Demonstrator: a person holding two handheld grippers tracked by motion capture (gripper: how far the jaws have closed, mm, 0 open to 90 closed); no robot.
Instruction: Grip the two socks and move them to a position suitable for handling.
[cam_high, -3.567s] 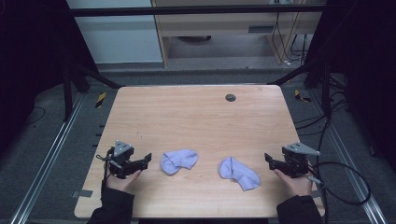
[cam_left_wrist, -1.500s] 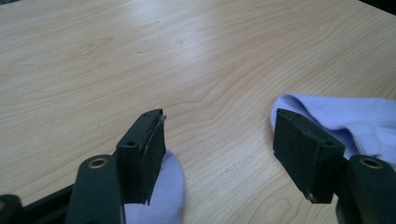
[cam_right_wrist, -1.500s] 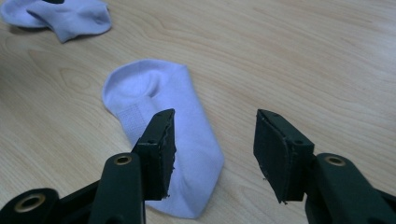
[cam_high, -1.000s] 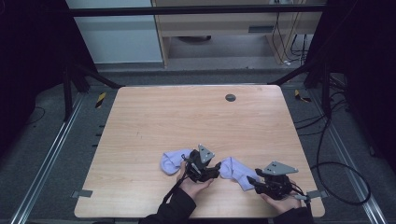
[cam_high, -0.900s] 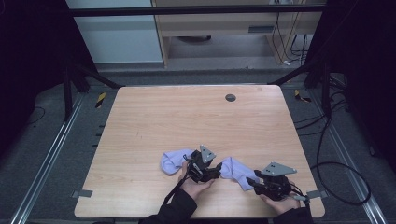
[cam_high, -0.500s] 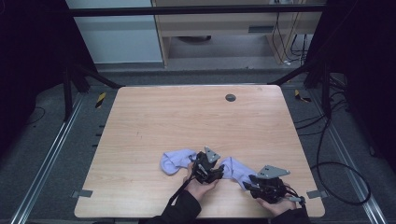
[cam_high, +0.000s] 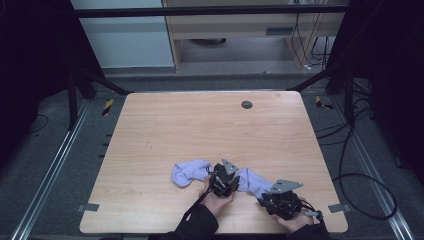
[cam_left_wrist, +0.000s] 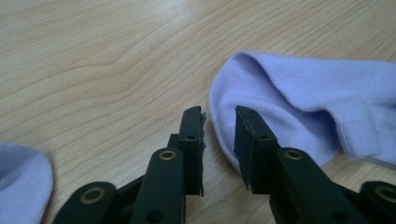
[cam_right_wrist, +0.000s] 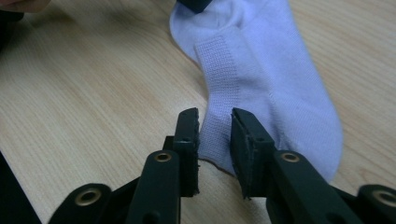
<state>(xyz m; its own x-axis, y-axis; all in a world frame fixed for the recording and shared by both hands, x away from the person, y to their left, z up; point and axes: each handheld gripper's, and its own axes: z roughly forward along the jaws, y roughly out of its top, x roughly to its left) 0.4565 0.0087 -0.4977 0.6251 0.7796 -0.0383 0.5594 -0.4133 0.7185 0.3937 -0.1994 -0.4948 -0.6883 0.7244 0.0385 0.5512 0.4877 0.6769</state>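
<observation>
Both your grippers came in from the table's sides, jaws just closing: left gripper (cam_left_wrist: 218, 140) straddles the right sock's (cam_high: 252, 181) toe edge, right gripper (cam_right_wrist: 215, 140) its cuff, pad contact hidden; left sock (cam_high: 190, 172) lies beside.

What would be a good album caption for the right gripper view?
Right gripper closing its black jaws around the edge of a lavender sock lying on the wooden table.

In the lower centre of the high view, the left gripper (cam_high: 223, 181) hides the near end of one pale blue sock (cam_high: 252, 181); a second sock (cam_left_wrist: 21, 184) is cut off at the left gripper view's lower-left edge.
</observation>
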